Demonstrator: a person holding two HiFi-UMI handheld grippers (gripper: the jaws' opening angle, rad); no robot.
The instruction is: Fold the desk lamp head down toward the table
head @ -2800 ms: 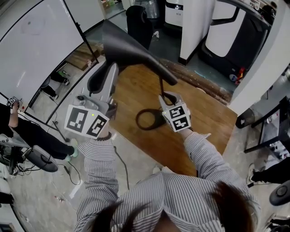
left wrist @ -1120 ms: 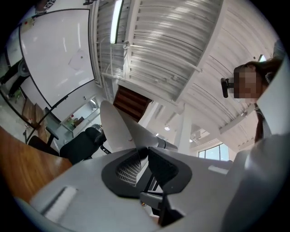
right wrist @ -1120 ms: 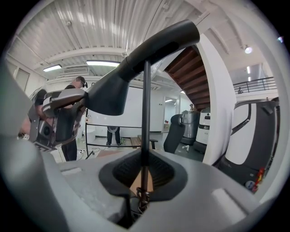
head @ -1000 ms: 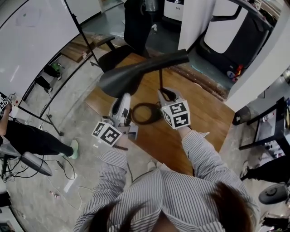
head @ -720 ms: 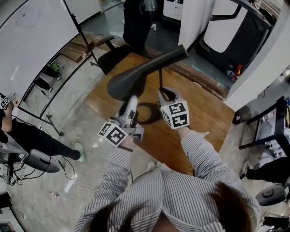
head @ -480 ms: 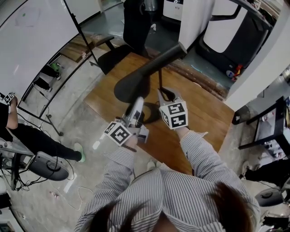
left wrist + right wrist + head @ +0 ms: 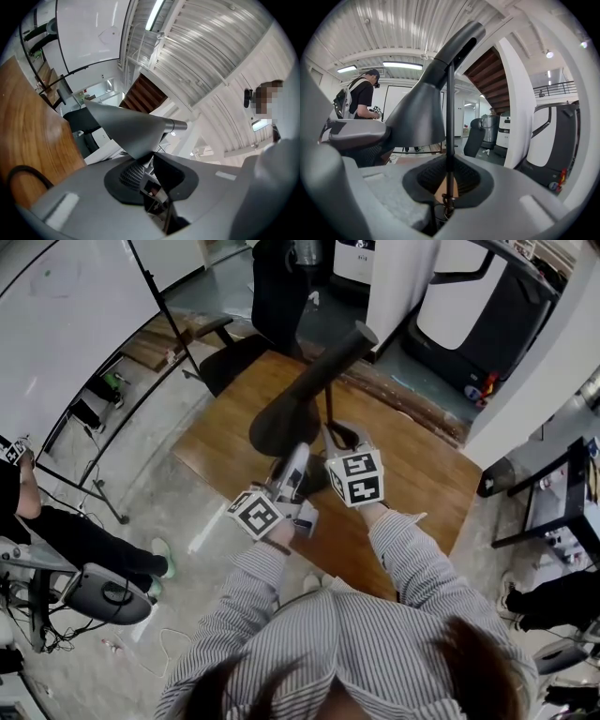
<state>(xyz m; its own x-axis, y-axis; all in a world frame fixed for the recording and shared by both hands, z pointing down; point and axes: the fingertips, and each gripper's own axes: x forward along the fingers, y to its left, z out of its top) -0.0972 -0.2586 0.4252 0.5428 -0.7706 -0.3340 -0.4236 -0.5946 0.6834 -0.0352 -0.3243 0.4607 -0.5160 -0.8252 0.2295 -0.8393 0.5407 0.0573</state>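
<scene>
The desk lamp stands on the wooden table (image 7: 412, 474). Its dark cone shade (image 7: 286, 418) tilts steeply down, with the neck (image 7: 349, 338) pointing up and away. My left gripper (image 7: 298, 454) is shut on the shade's lower rim; in the left gripper view the grey shade (image 7: 126, 126) runs into the left gripper (image 7: 146, 164). My right gripper (image 7: 336, 435) is shut on the thin upright stem (image 7: 328, 409). In the right gripper view the stem (image 7: 450, 131) stands between the jaws of the right gripper (image 7: 449, 187), beside the shade (image 7: 417, 117). The ring base (image 7: 315, 482) is mostly hidden between the grippers.
A black office chair (image 7: 239, 357) stands just beyond the table's far edge. A person (image 7: 42, 517) sits at the left near a stand's legs (image 7: 103, 493). A white pillar (image 7: 403, 282) and a dark machine (image 7: 478, 324) lie behind the table.
The shade has swung from nearly level to steeply downward. My left gripper came right and toward the stem with it, still gripping the rim. The right gripper stayed on the stem.
</scene>
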